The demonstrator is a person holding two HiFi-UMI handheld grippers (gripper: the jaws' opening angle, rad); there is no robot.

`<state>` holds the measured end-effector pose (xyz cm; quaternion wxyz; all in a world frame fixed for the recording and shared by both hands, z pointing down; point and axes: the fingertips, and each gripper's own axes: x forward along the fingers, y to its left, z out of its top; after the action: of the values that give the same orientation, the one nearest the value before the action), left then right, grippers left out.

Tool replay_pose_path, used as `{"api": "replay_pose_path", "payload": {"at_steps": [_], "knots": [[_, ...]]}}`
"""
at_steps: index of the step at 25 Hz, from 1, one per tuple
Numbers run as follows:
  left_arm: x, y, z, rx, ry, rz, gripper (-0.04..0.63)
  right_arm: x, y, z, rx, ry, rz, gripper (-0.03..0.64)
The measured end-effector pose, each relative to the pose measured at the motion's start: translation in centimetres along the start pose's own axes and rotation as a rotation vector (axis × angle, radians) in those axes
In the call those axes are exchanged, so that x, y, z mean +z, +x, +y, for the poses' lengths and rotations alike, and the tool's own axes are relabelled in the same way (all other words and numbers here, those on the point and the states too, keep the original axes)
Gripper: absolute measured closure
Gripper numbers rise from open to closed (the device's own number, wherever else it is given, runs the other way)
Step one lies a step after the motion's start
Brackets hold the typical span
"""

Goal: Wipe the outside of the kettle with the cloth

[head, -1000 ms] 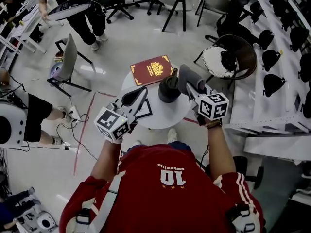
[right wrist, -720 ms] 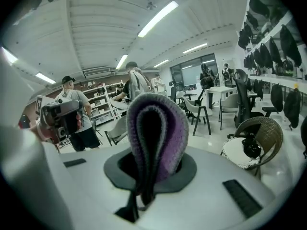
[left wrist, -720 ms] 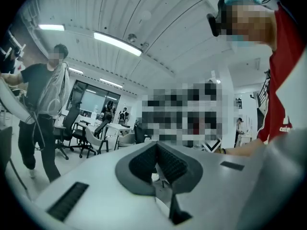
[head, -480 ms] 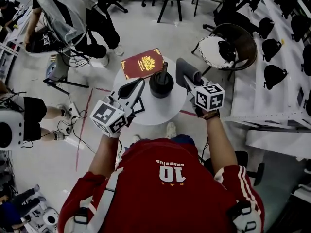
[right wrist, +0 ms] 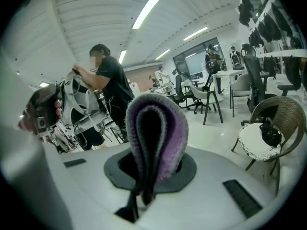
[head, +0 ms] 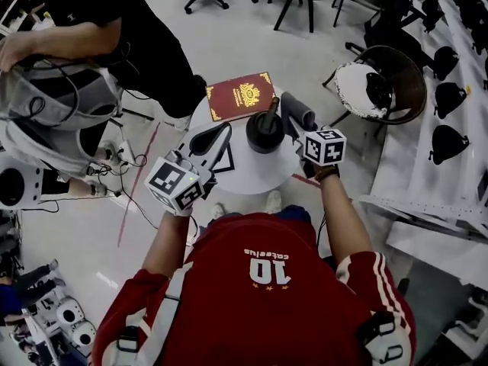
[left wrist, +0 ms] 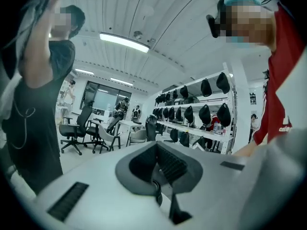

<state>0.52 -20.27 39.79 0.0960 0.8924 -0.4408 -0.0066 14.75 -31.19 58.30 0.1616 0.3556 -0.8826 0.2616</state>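
Here, cloth [right wrist: 157, 128] in right tongs [right wrist: 149, 176], tips hidden

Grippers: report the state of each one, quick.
Left gripper: shut, nothing between its jaws.
Right gripper: shut on the folded cloth.

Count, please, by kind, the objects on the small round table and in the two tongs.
Dark red hardcover book with gold emblem, on the round white table: 1
Black kettle, on the table: 1
Folded grey and purple cloth, clamped in the right tongs: 1
Objects in the left tongs: 0
Total: 3
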Motion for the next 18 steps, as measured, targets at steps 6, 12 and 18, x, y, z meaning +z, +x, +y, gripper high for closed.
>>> {"api": "replay_pose_path", "payload": {"at_steps": [6, 12, 18], "knots": [[-0.8, -0.4, 0.7, 0.035, -0.013, 0.017, 0.589, -1.2, 1.3, 0.7, 0.048, 0.000, 0.033, 0.571], [-0.9, -0.7, 1.0, 0.021, -0.020, 0.023, 0.589, -2.0, 1.0, 0.9, 0.039, 0.025, 0.034, 0.571], [-0.2, -1.7, 1.5, 0.001, -0.018, 0.010, 0.589, -2.9, 0.1, 2.1, 0.018, 0.035, 0.041, 0.571]]}}
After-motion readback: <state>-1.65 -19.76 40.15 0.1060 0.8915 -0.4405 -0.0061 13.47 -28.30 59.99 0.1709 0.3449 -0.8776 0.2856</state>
